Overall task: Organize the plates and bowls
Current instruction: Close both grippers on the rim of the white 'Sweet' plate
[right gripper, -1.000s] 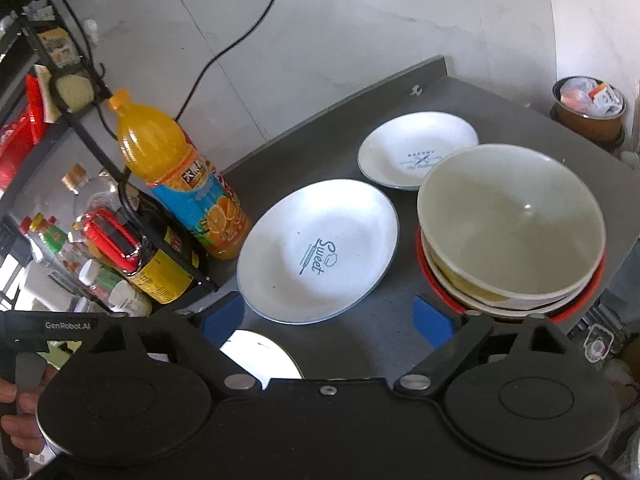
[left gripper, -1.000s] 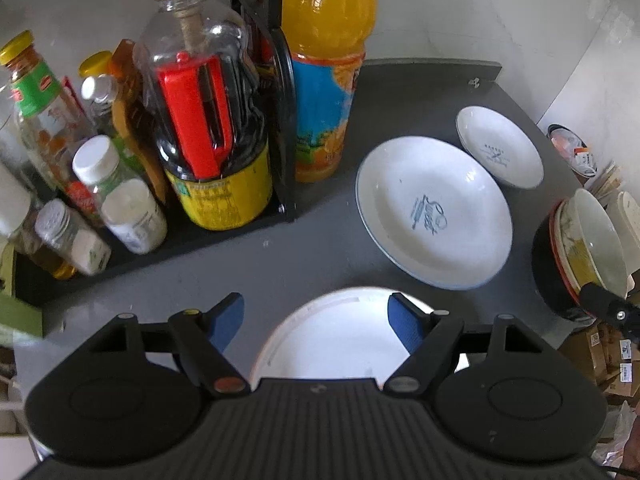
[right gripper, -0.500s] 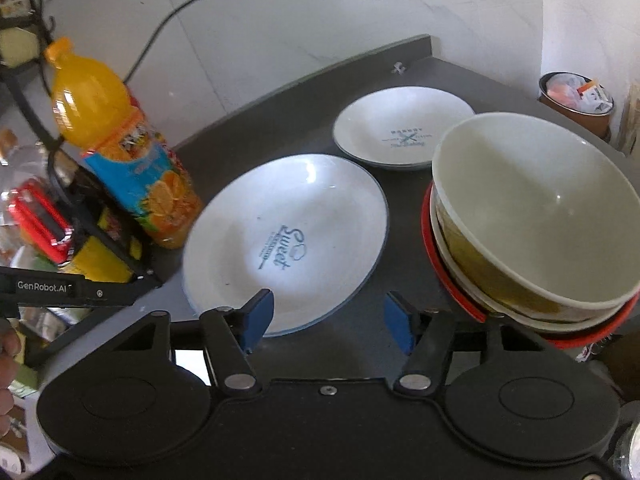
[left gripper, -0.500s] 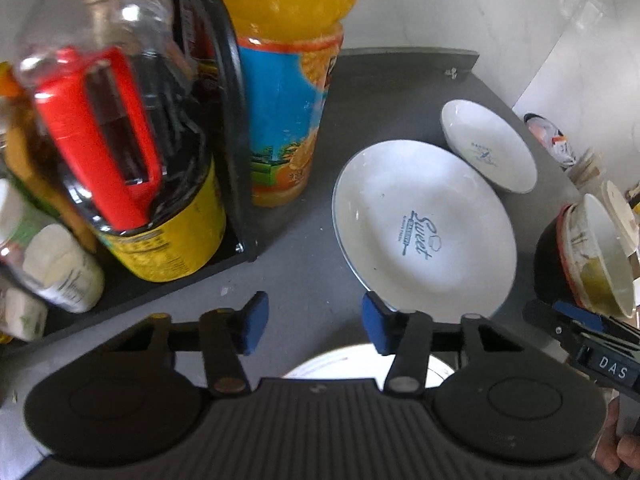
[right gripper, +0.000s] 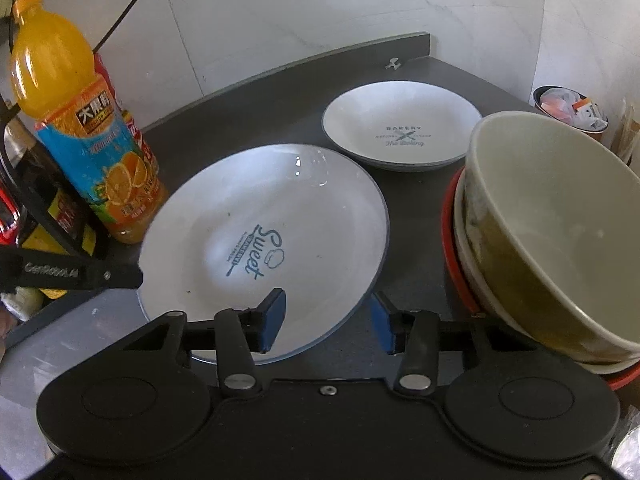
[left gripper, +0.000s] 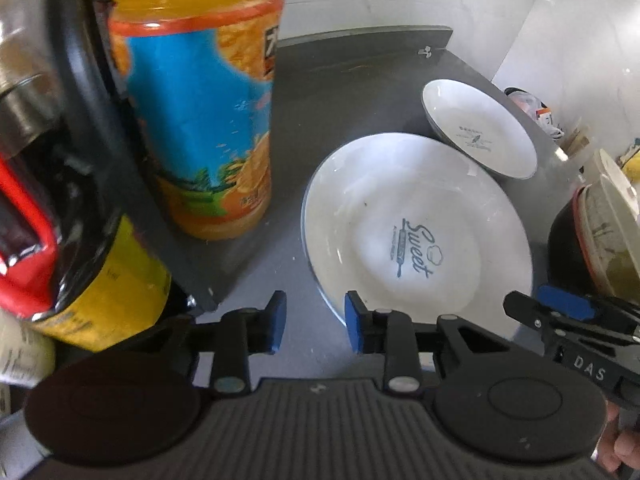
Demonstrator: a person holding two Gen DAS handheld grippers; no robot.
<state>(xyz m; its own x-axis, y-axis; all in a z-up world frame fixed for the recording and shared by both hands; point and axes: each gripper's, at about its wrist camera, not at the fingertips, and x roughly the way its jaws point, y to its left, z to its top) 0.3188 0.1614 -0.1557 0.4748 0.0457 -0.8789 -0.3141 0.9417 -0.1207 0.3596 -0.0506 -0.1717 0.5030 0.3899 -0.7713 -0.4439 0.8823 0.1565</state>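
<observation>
A large white plate [left gripper: 416, 208] [right gripper: 264, 216] printed "Sweet" lies on the dark grey counter [right gripper: 288, 92]. Behind it sits a smaller white plate [left gripper: 480, 128] [right gripper: 400, 128]. A stack of bowls [left gripper: 600, 220] [right gripper: 552, 232] in a red-rimmed black bowl stands to the right. My left gripper [left gripper: 314, 322] is open at the large plate's near-left rim, its right finger against the edge. My right gripper [right gripper: 328, 324] is open, with the plate's near rim lying between its fingers; it also shows at the lower right of the left wrist view [left gripper: 560, 308].
An orange juice bottle [left gripper: 200, 120] [right gripper: 80, 120] stands just left of the large plate. A black rack [left gripper: 100, 120] holds a dark bottle with a yellow label [left gripper: 100, 288]. A white wall backs the counter. A bin [right gripper: 572, 108] sits beyond the counter's right edge.
Both grippers have moved forward and down to the large plate's near rim, and both pairs of fingers have narrowed. The white round object under the left gripper has gone out of view.
</observation>
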